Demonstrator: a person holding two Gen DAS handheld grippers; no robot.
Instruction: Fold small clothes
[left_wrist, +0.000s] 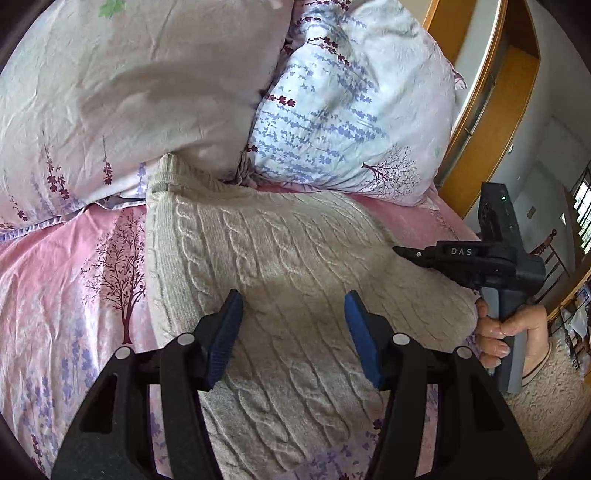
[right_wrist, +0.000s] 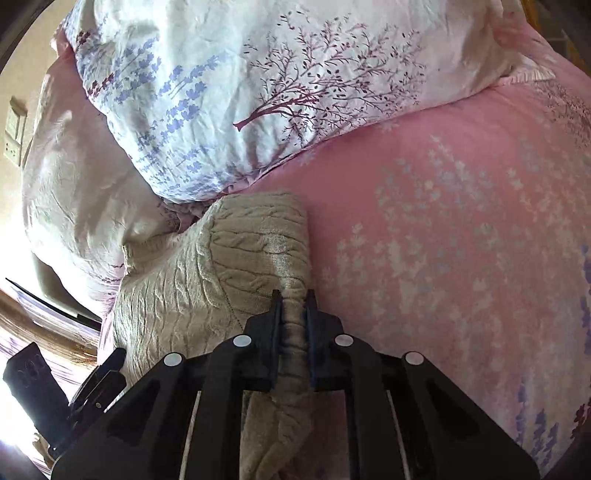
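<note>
garment: cream cable-knit sweater, lying across the pink bed sheet just in front of two floral pillows; far ribbed edge tucked against the pillows.
fold state: part-folded by the look of it; right wrist view shows one layer doubled over on the sweater's right side, edges not squared.
right claw: clenched on a bunched strip of the knit, fabric pinched between both pads and trailing back under the claw body. Seen from the left wrist view, right claw sits at the sweater's right edge, hand wrapped round the grip.
left claw: released, blue pads spread apart, hovering over the sweater's middle-near part; nothing between the pads, no contact visible.
step in hand: likely carrying the gripped right edge across for a lengthwise fold, left side free to assist.
next move needs: left claw down onto the body of the knit to pin it, or onto the matching near edge, so the layer under it does not drag; right claw then to lift and lay its strip over toward the left, flat, before letting go.
watch: thick knit bunches in a narrow pinch; soft bed gives little counter-pressure; pillows crowd the far end.
</note>
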